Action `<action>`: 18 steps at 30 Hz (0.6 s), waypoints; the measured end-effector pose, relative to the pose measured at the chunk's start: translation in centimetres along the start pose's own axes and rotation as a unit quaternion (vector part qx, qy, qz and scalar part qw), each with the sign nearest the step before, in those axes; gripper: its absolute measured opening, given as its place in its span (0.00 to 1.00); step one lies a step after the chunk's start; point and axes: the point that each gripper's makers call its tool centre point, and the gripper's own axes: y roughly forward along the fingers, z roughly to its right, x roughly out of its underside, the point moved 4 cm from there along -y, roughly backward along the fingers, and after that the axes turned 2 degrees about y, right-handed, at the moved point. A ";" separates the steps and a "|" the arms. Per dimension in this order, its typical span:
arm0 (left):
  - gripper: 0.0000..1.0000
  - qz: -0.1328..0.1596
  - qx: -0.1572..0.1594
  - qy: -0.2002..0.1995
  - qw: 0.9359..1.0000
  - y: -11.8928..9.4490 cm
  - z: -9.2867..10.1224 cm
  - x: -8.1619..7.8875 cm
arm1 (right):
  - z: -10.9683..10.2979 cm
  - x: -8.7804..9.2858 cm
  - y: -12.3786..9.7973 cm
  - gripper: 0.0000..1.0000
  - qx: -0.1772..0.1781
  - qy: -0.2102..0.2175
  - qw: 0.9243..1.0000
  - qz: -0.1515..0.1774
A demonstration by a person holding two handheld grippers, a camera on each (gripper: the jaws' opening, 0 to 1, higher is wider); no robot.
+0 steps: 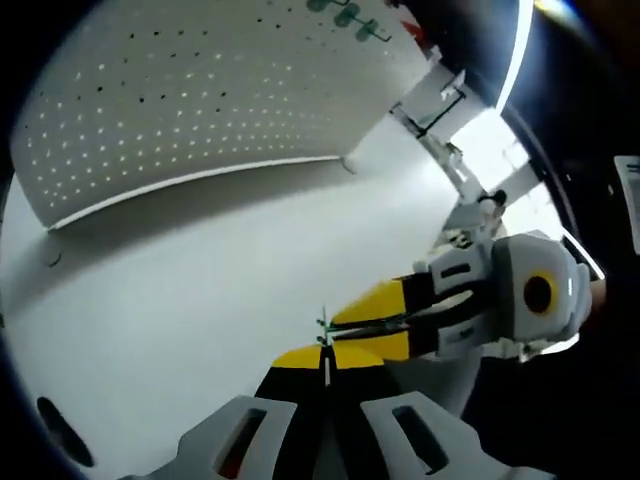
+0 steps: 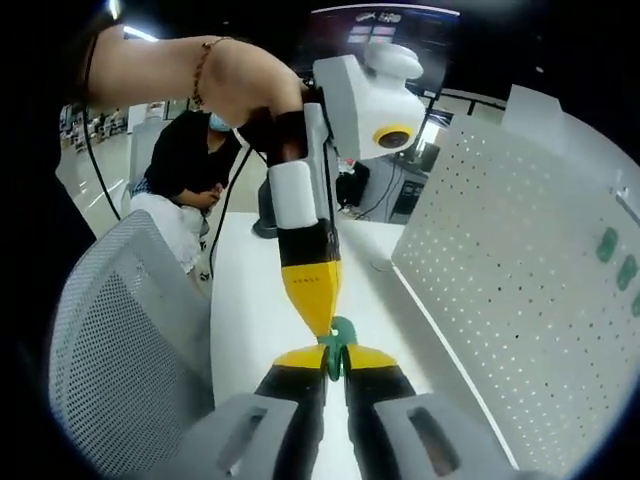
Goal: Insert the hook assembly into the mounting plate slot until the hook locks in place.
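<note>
Green plastic hook assembly point(image 2: 338, 358), small, judged light, rigid and slip-prone: clenched between left gripper point(image 2: 318, 318) and right gripper point(image 2: 335, 372) tips above the white table point(image 1: 180, 300), near the perforated mounting plate point(image 2: 520, 290); best held by its body.

Matt white pegboard point(image 2: 520, 300), smooth hard sheet pierced with rows of small holes, faintly lit through in the left gripper view point(image 1: 200, 110). Smooth matt white tabletop point(image 1: 170, 300), no visible grain. Green hook point(image 2: 338, 358) of glossy-looking plastic, pinched between 2 sets of yellow tips; more green plastic hooks point(image 2: 615, 255) on the board. Left gripper point(image 2: 322, 325) and right gripper point(image 2: 335, 365) with matt yellow and black jaw pads, rubbery in look, on smooth light-grey moulded plastic bodies with a slight sheen. White mesh chair back point(image 2: 110, 330), perforated plastic or woven fabric, cannot tell which. Black cloth on a seated person point(image 2: 190, 155).
</note>
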 end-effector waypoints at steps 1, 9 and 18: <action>0.01 0.005 0.009 -0.015 1.000 0.1 0.0 0.0 | 0.0 0.0 0.0 0.01 0.000 0.000 1.000 0.001; 0.01 0.022 0.038 -0.054 0.998 0.2 -0.1 0.3 | 0.0 0.1 -0.2 0.00 0.002 0.008 1.000 -0.002; 0.01 0.013 0.021 -0.017 1.000 0.2 0.1 0.6 | -0.4 0.1 0.1 0.00 -0.003 0.001 1.000 -0.013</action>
